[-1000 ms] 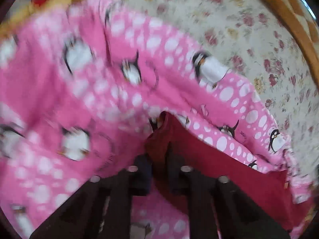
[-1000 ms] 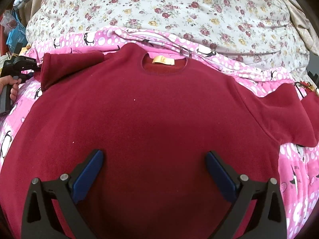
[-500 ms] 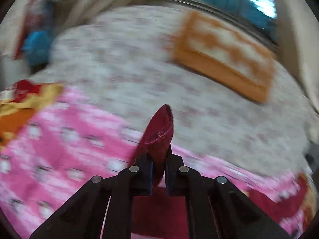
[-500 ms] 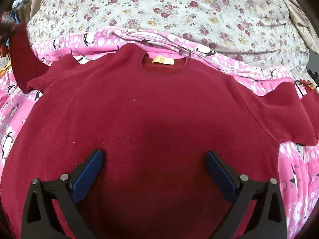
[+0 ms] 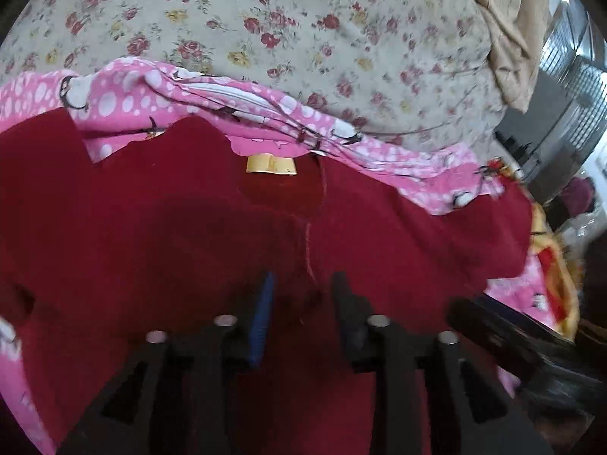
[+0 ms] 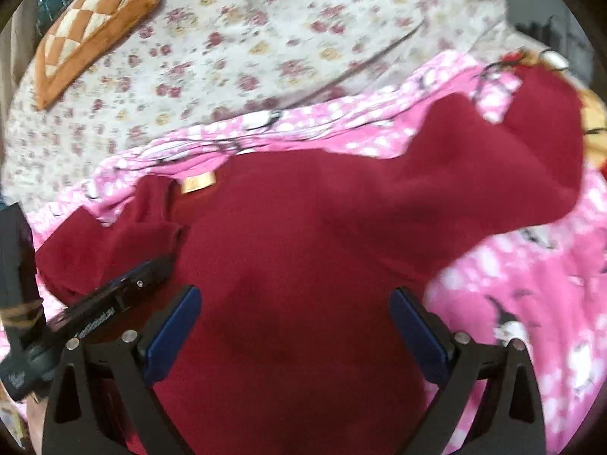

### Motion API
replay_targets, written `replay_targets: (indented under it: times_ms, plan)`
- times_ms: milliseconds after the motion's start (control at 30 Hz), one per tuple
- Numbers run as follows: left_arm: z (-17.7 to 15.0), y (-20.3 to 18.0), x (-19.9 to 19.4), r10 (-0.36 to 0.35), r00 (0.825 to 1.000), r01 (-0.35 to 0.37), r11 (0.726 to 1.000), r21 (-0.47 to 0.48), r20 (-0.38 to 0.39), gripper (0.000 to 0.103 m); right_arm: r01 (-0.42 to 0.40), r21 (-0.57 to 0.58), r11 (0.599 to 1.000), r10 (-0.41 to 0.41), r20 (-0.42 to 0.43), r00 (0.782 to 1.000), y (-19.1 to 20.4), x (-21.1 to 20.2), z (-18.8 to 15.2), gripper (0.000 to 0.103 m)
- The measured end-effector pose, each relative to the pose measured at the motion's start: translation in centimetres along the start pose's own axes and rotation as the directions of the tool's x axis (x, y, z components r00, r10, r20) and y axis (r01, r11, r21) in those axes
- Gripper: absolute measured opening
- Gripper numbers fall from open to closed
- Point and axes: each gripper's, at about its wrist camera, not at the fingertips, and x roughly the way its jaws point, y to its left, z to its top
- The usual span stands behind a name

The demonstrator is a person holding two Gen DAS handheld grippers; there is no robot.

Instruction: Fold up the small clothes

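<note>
Red sweater spread flat on the pink penguin blanket, both my grippers over it.

Largest first: I see the floral bedspread (image 5: 303, 19), then the pink blanket (image 6: 531, 284) lying on it, then the dark red sweater (image 6: 303, 246) on the blanket, with its yellow neck label (image 5: 270, 165). One sleeve is folded in across the body. My left gripper (image 5: 303, 295) has its fingers a little way apart with nothing between them, low over the folded sleeve. My right gripper (image 6: 294, 322) is spread wide, holding nothing, above the sweater's body. I see no containers. Motion blur softens the right view; the sweater's hem is cut off below both frames.
</note>
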Motion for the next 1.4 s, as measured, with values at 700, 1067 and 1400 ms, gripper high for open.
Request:
replay_targets:
  times_ms: [700, 1067, 1400]
  plan:
    - [-5.5, 4.9, -4.1, 0.204, 0.976, -0.185, 0.964, -0.191, 0.082, 0.024, -0.545, 0.15, 0.825, 0.565, -0.206, 0.799, 6.3, 10.3, 2.6, 0.084]
    - [-5.9, 5.2, -4.7, 0.188, 0.975, -0.163, 0.966, -0.198, 0.116, 0.024, -0.435, -0.001, 0.9, 0.425, -0.213, 0.88, 6.0, 9.0, 1.7, 0.008]
    - [-6.3, 6.8, -7.2, 0.211, 0.96, -0.148, 0.941, -0.306, 0.186, 0.024, -0.107, -0.039, 0.993, 0.103, -0.092, 0.99, -4.2, 1.6, 4.4, 0.008]
